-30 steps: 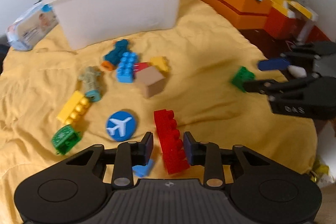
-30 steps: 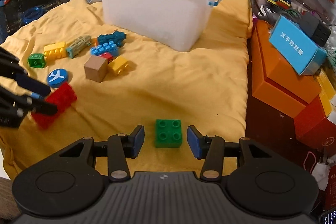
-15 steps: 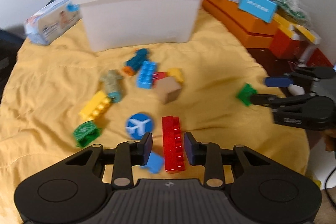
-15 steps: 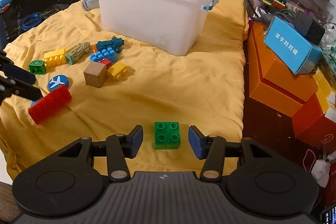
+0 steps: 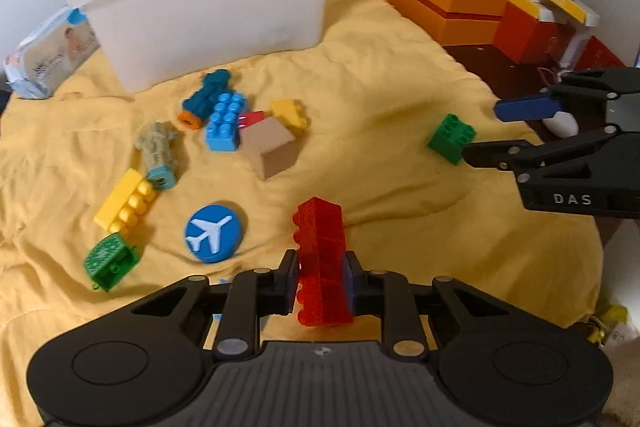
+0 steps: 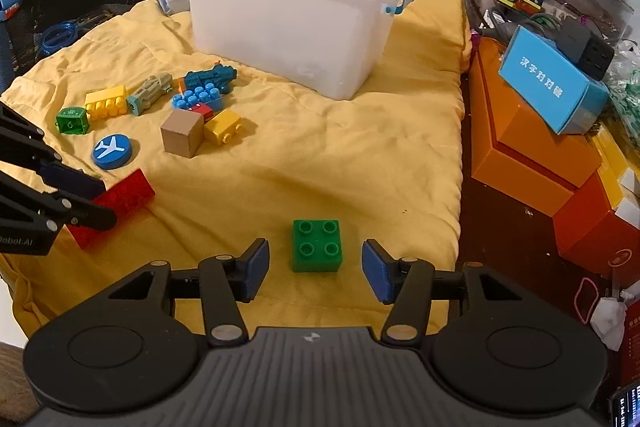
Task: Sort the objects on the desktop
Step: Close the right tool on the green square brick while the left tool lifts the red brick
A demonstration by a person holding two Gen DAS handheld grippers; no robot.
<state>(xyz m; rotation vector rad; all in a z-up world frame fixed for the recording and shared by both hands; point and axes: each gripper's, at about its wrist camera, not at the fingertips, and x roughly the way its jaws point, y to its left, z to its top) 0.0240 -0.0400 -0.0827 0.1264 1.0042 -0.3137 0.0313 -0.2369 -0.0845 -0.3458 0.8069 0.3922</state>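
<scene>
My left gripper (image 5: 320, 281) is shut on a long red brick (image 5: 322, 259), held just above the yellow cloth; the brick also shows in the right wrist view (image 6: 116, 205). My right gripper (image 6: 314, 269) is open, its pads either side of a green four-stud brick (image 6: 317, 245) lying on the cloth, not touching it. That green brick shows in the left wrist view (image 5: 452, 137) by the right gripper's fingers (image 5: 524, 107). A white plastic bin (image 6: 288, 11) stands at the back.
Loose toys lie on the cloth: a blue plane disc (image 5: 213, 233), a yellow brick (image 5: 126, 203), a small green box (image 5: 110, 261), a brown cube (image 5: 272, 151), a blue brick (image 5: 224, 121), toy guns (image 5: 158, 155). Orange boxes (image 6: 532, 155) line the right edge.
My left gripper closed on the red brick and raised it slightly off the cloth. My right gripper stayed open around the green brick, edging a little closer.
</scene>
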